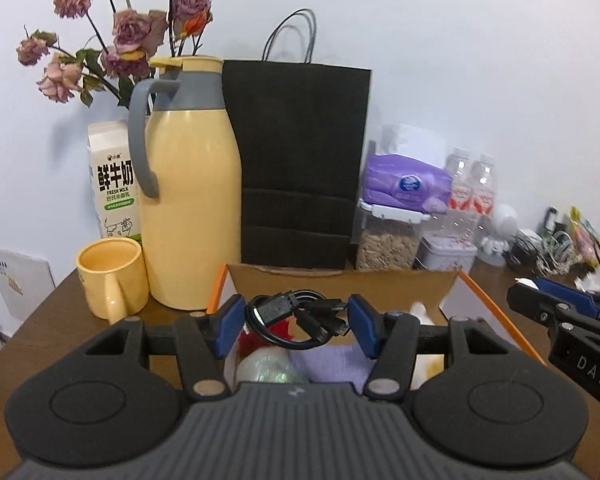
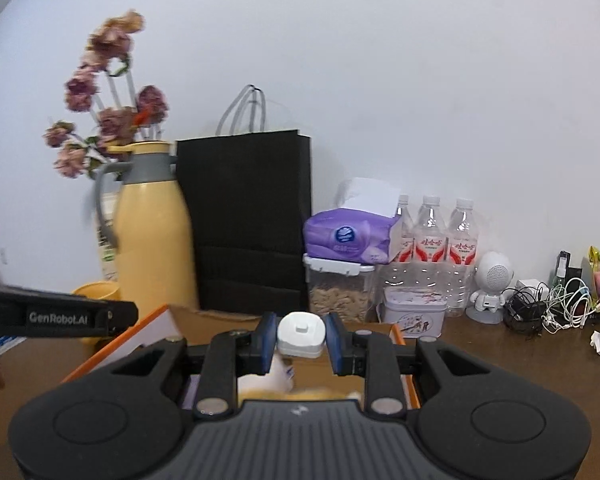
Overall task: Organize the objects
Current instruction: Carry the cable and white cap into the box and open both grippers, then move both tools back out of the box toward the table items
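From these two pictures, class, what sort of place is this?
Probably a home or small-office side table against a plain wall, used for odds and ends: a yellow thermos with dried flowers behind it, water bottles, and a tangle of charging cables.

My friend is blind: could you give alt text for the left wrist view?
The left gripper holds a coiled black cable above an open cardboard box on a brown wooden table. Behind stand a yellow thermos jug and a black paper bag.
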Available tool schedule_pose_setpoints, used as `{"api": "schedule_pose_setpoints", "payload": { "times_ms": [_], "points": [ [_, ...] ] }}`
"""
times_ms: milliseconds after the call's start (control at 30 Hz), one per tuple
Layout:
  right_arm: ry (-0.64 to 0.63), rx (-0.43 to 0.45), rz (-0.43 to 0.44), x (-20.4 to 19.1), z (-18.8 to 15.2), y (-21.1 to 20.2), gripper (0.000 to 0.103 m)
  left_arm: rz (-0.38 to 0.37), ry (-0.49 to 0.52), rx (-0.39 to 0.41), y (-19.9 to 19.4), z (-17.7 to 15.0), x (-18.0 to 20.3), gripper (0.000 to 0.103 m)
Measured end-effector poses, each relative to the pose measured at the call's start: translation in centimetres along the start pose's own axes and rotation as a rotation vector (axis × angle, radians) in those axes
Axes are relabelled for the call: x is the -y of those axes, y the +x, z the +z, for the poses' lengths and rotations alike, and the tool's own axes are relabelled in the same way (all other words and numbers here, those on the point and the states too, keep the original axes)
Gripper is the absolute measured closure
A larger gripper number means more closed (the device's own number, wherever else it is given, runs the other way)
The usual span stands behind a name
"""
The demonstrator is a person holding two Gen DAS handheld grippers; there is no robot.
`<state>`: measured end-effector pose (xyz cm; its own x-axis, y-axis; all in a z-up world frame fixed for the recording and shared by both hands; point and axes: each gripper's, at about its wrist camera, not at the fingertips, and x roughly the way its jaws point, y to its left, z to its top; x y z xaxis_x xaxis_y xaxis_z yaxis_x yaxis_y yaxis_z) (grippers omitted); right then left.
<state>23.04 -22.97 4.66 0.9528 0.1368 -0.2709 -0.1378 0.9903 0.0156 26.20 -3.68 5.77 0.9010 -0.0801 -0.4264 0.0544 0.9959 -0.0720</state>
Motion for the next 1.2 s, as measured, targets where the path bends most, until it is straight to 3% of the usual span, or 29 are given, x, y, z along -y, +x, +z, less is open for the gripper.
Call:
{"api": "schedule_pose_setpoints", "payload": {
  "times_ms": [333,567,633,700,767,900,1200],
  "points": [
    [0.049,-0.1,-0.019,2.1,-0.8,6.5,0.078,0.092,-0.057,-0.09,7.0,0.1,-0.9,0.045],
    [0.063,-0.163,0.007,2.5,-2.5,7.8,0.077,0.117,-0.027,-0.115,7.9,-0.7,-0.9,0.041],
    [0.067,-0.16,0.005,2.5,-2.5,7.6,0.071,0.125,-0.018,-0.105,7.7,-0.8,-0.7,0.026],
    [0.073,-0.146,-0.003,2.6,-2.4,7.3,0.046,0.136,-0.008,-0.078,7.2,-0.8,-0.4,0.01],
    [0.071,-0.129,-0.011,2.6,-2.2,7.0,0.031,0.145,0.005,-0.053,6.7,-0.8,-0.2,0.0],
    [0.082,-0.111,0.0,2.7,-2.0,6.4,0.001,0.134,0.01,-0.033,6.1,-0.7,0.1,0.0],
    [0.094,-0.117,-0.008,2.7,-1.8,5.9,0.0,0.132,-0.016,-0.009,5.1,-0.5,-0.1,0.0]
  ]
}}
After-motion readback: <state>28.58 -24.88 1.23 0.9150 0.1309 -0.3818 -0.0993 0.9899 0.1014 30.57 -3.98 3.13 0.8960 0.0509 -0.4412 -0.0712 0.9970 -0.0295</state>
